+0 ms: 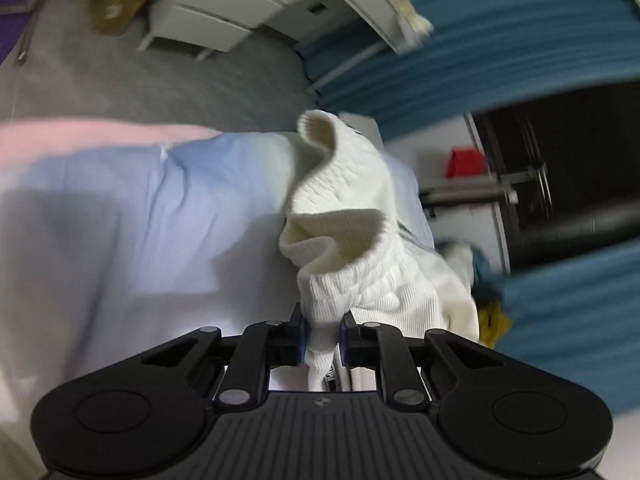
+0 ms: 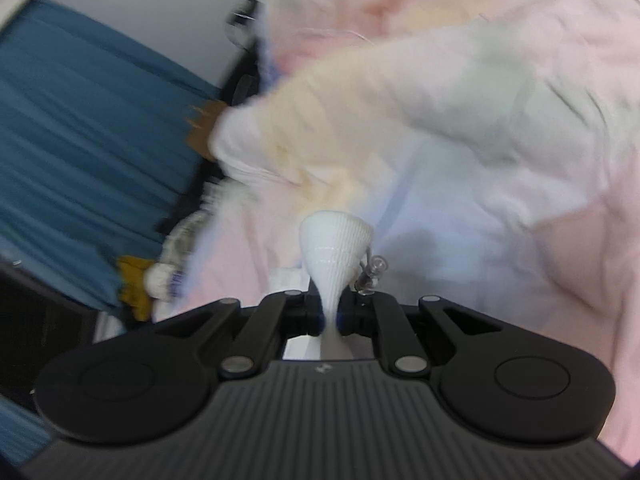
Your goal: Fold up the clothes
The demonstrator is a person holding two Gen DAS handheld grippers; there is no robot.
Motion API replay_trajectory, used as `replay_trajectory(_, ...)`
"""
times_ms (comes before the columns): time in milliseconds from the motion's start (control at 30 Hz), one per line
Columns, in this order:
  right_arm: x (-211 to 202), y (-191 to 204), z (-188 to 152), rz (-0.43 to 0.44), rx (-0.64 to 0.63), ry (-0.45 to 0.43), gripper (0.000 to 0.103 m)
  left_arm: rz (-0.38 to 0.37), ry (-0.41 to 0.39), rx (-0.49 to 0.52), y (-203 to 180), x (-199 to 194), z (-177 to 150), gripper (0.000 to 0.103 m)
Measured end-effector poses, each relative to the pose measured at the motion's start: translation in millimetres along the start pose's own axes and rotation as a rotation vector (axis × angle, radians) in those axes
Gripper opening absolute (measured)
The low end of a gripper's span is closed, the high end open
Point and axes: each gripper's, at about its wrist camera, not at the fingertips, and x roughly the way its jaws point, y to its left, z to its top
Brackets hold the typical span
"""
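The left claw (image 1: 323,334) is clamped on a white ribbed knit garment (image 1: 348,232) that bunches up just ahead of it. The right claw (image 2: 331,312) pinches a ribbed fold (image 2: 334,248) of white knit. Beyond lies blurred pink-and-blue bedding (image 1: 132,208).

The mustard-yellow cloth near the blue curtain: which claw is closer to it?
Hard to tell. It lies just right of the left claw and just left of the right claw; yellow cloth looks similarly near both.
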Motion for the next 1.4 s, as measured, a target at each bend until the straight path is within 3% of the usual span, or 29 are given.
replay_trajectory(67,-9.6,9.1,0.2,0.003,-0.063,-0.03,0.009,0.004,0.013,0.063,-5.9,-14.5,9.6,0.016)
replay_trajectory(167,-8.3,2.8,0.1,-0.107,-0.077,-0.003,0.009,0.066,0.065,0.127,-1.5,-7.3,14.5,0.017)
replay_trajectory(233,3.6,-14.9,-1.7,-0.228,-0.054,0.071,0.009,0.103,0.094,0.172,3.2,5.1,17.7,0.018)
replay_trajectory(300,14.0,-31.8,-4.7,-0.294,-0.031,0.124,0.009,0.118,0.102,0.212,3.8,7.6,15.1,0.019)
replay_trajectory(433,16.6,-40.0,-5.0,-0.3,-0.005,0.147,0.011,0.142,0.085,0.304,-7.6,5.5,8.6,0.025)
replay_trajectory(500,11.8,-31.8,-4.0,-0.287,-0.036,0.13,0.012,0.152,0.077,0.357,-16.7,1.4,6.6,0.035)
replay_trajectory(533,9.0,-27.3,-3.4,-0.279,-0.052,0.119,0.013,0.155,0.07,0.38,-21.5,-2.9,5.4,0.049)
replay_trajectory(567,7.0,-23.7,-2.9,-0.272,-0.066,0.109,0.013,0.157,0.062,0.401,-26.1,-8.3,4.5,0.055)
replay_trajectory(633,3.1,-11.9,-3.9,-0.29,-0.127,0.094,0.025,0.162,0.038,0.462,-39.0,-22.6,-1.7,0.057)
replay_trajectory(700,1.1,-3.6,-4.3,-0.305,-0.18,0.08,0.037,0.172,0.005,0.53,-53.3,-36.8,-12.1,0.067)
replay_trajectory(767,-3.5,5.3,-5.5,-0.294,-0.229,0.064,0.05,0.176,-0.032,0.602,-68.4,-46.6,-24.4,0.081)
replay_trajectory(967,-24.6,37.8,-12.8,-0.25,-0.419,-0.013,0.067,0.133,-0.115,0.796,-115.2,-59.1,-70.1,0.082)
replay_trajectory(1167,-54.2,68.7,-28.8,-0.151,-0.567,-0.087,0.069,0.084,-0.122,0.957,-160.4,-38.0,-124.4,0.084)
replay_trajectory(1400,-77.4,102.8,-66.0,0.083,-0.697,-0.017,0.069,0.062,-0.113,1.105,-198.4,10.7,-191.5,0.084)
